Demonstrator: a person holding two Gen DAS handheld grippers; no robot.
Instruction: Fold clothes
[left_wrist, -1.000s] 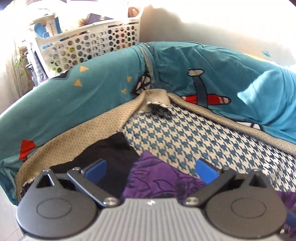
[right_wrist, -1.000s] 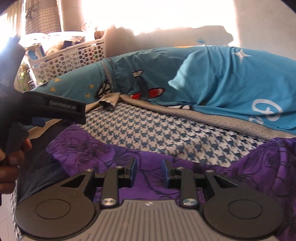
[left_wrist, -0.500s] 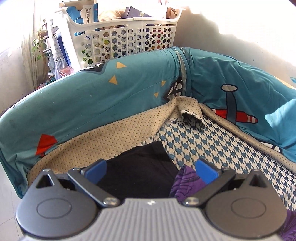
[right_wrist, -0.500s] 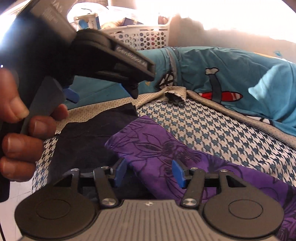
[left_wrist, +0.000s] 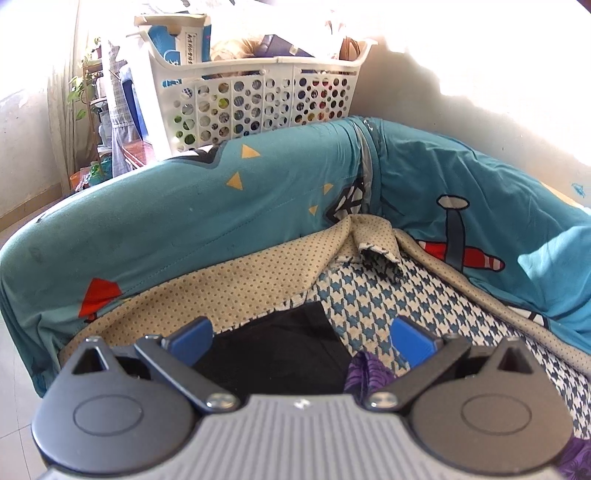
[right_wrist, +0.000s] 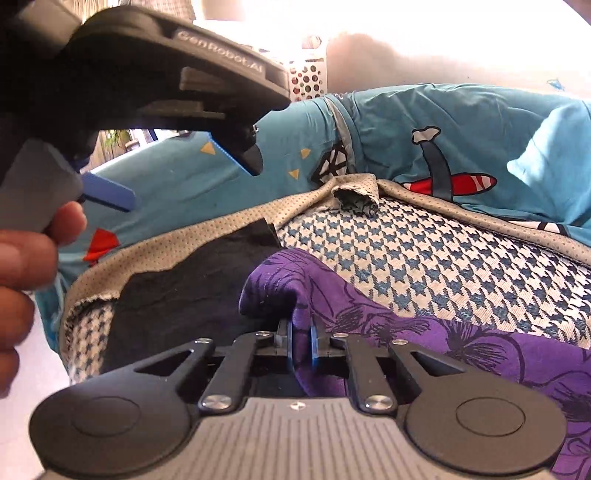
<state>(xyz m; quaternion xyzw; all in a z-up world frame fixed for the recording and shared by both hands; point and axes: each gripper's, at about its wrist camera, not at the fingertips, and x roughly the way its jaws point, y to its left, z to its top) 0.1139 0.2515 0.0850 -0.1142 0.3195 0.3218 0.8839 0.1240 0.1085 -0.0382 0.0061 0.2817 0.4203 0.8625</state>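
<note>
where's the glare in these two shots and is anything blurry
Left wrist view: sunlight blows out the wall above the laundry basket; fisheye bends the teal cushion. Right wrist view: the top is washed out, and the hand at the left edge is soft and blurred.

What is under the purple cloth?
Under the purple cloth lies a blue-and-white checked cover, and beside it a black cloth. Whatever lies under the middle is covered.
</note>
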